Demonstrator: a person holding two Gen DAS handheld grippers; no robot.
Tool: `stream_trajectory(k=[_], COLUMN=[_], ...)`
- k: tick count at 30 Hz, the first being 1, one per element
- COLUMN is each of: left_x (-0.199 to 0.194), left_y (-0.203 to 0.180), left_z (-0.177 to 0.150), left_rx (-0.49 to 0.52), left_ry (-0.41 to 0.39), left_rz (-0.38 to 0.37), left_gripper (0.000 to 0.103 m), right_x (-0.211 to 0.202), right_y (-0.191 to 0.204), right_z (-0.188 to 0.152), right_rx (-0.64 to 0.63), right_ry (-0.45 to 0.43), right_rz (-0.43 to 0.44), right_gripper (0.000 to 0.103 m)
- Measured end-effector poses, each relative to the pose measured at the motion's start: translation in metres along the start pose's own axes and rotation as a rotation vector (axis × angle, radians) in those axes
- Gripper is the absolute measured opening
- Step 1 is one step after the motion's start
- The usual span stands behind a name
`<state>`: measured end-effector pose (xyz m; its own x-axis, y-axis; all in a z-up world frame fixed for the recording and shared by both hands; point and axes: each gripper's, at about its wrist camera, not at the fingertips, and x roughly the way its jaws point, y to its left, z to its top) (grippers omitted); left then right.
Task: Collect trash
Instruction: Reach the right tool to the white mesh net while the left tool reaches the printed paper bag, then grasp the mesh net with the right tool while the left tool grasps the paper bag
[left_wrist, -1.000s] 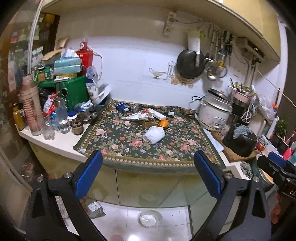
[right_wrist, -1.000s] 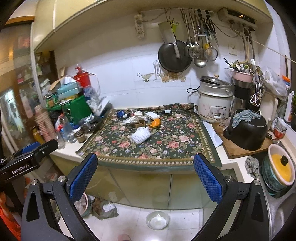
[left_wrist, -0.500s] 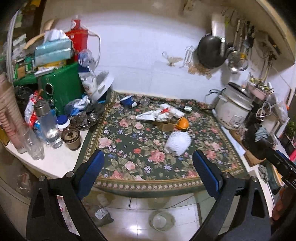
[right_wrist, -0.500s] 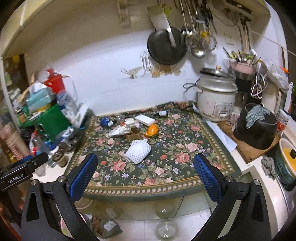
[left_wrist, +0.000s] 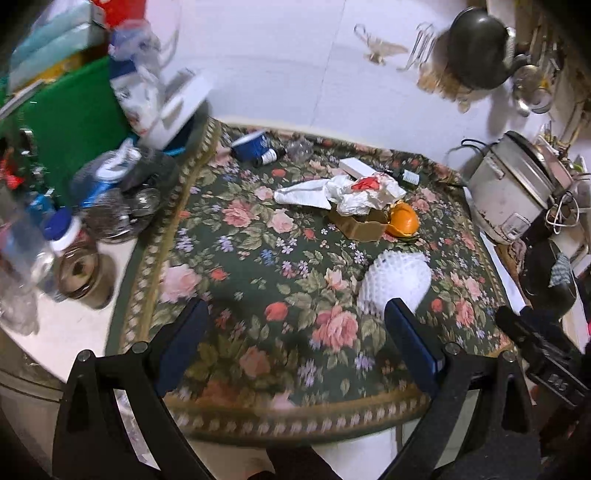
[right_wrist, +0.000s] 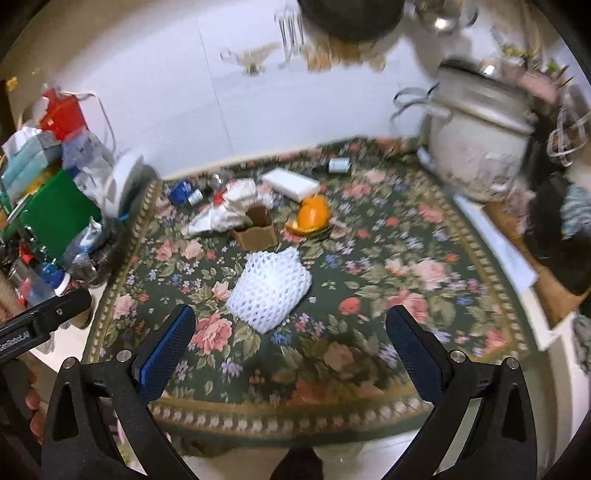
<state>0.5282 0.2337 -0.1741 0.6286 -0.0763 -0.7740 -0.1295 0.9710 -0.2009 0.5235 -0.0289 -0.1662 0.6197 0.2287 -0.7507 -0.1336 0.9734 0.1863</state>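
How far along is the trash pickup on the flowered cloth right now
Nothing looks collected yet. Both the left claw and right claw are open and empty above the cloth's near edge. Left to collect: the white foam net, crumpled paper, cardboard box and orange peel.

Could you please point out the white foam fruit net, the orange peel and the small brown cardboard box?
White foam fruit net (right_wrist: 269, 291), right wrist view, mesh centre.
Orange peel (right_wrist: 313, 216), right wrist view, outer skin.
Small brown cardboard box (right_wrist: 258, 236), right wrist view, front wall.

Rice cooker right, green box left
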Motion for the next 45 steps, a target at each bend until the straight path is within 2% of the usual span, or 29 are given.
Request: stream_trajectory(k=[4,6,8,12,17,23,26,29,31,33,35,39,45], left_x=[0.04,0.058,0.08,0.108,0.131,0.154,0.163,0.169,0.176,0.184,0.186,0.171,0.128], left_y=[-0.006,-0.011,-0.022,-0.044,-0.073,-0.097,-0.105,-0.111,-0.114,-0.115,-0.114,-0.108,-0.104], left_z=[0.025,0.035,0.047,0.064,0.085,0.107,0.112,0.116,0.117,0.116,0.116,0.115,0.112], left_rx=[-0.029,-0.029,0.001,0.071,0.135,0.152,0.164,0.176,0.185,0.187,0.175,0.138,0.13], left_ry=[0.028,0.036,0.052,0.069,0.092,0.086,0.077,0.065,0.079,0.103,0.109,0.076,0.0], left_rz=[-0.04,-0.037,-0.003,0.008,-0.041,-0.097,-0.094,-0.109,-0.098,-0.092,-0.087,-0.123,-0.167], left_gripper=[0.098,0.098,0.098,0.098,0.098,0.098,0.096,0.086,0.068,0.057,0.053,0.048,0.048], right_x=[0.049,0.072,0.09,0.121,0.132,0.132,0.132,0.129,0.128,0.128,0.127,0.117,0.099], right_y=[-0.013,-0.022,-0.026,-0.028,-0.029,-0.035,-0.034,-0.034,-0.033,-0.033,-0.033,-0.035,-0.038], right_z=[0.017,0.023,0.027,0.028,0.033,0.04,0.04,0.04,0.039,0.04,0.04,0.047,0.053], right_rx=[0.045,0.081,0.103,0.11,0.107,0.103,0.086,0.071,0.062,0.062,0.058,0.06,0.06], right_ry=[0.095,0.144,0.186,0.279,0.298,0.302,0.299,0.294,0.292,0.291,0.285,0.252,0.205], right_rz=[0.028,0.049,0.066,0.116,0.179,0.201,0.195,0.192,0.189,0.196,0.199,0.203,0.195], right_gripper=[0.086,0.08,0.069,0.056,0.035,0.021,0.017,0.015,0.014,0.013,0.012,0.011,0.011])
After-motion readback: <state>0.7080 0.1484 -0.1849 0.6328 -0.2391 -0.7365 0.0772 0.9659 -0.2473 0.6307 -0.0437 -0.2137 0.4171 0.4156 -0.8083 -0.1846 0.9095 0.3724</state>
